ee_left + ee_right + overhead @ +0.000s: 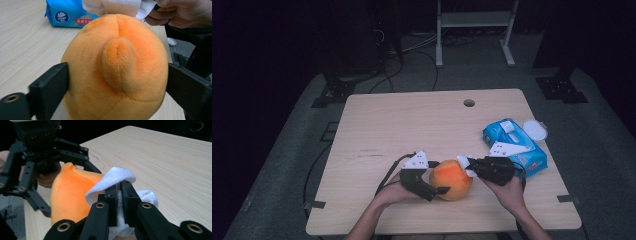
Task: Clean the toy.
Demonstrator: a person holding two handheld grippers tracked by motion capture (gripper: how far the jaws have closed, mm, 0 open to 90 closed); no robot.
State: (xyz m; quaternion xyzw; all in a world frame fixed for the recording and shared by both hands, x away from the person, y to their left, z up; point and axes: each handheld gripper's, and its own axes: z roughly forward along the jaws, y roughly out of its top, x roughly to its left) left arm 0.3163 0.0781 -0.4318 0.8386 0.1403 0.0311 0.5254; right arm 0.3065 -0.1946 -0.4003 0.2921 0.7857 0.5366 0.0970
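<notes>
Orange plush toy [451, 179], resting near the front edge of the wooden table [412, 120], clamped from both sides by the jaws of the left gripper [435, 190]. The right gripper [467, 166], its jaws pressed together on a white tissue [113, 178], holds the tissue against the toy's upper surface. A blue wipes packet [514, 145] lies just beyond the right gripper.

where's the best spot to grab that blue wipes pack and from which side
Take the blue wipes pack across its narrow width, near the middle, coming down from above. It lies flat on the table, long and soft, so its two long sides offer the easiest faces for a claw. Probably avoid the far end, where the white round lid stands open.
</notes>
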